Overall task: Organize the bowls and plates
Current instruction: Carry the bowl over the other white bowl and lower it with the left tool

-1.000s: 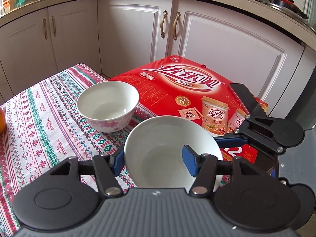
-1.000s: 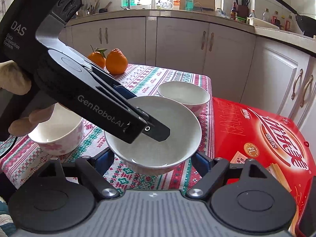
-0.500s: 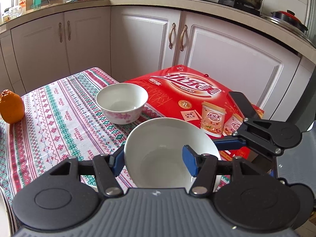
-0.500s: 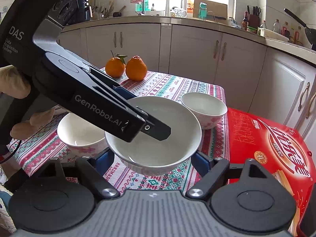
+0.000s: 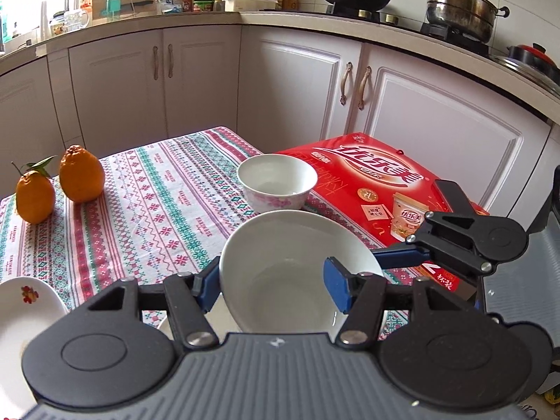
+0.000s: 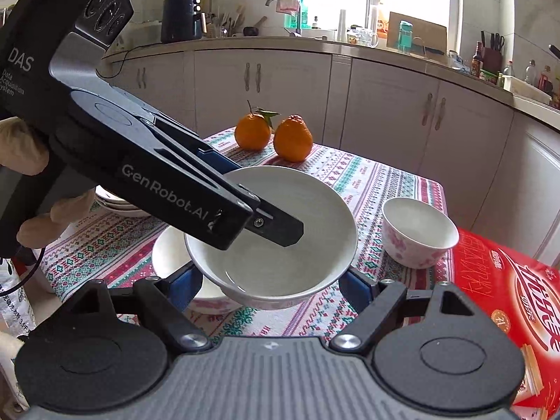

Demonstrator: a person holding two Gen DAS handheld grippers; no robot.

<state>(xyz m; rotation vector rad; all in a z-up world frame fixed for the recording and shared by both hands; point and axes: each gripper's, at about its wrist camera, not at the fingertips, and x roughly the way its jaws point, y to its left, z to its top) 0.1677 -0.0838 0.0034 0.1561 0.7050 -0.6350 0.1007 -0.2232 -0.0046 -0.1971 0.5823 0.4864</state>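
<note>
I have the big white bowl (image 5: pixel 290 273) up in the air above the table (image 5: pixel 147 210), near its right edge. My left gripper (image 5: pixel 271 285) pinches the bowl's rim, one blue pad inside and one outside. My right gripper (image 6: pixel 269 287) hugs the bowl from both sides, its jaws partly open with the pads against the bowl's wall. A small flowered bowl (image 5: pixel 276 182) sits by the right edge, next to the red box (image 5: pixel 378 182). Another bowl (image 6: pixel 168 255) sits right under the big one. Two oranges (image 6: pixel 273 134) wait at the far edge. Plates (image 6: pixel 112 201) are stacked at the left side.
</note>
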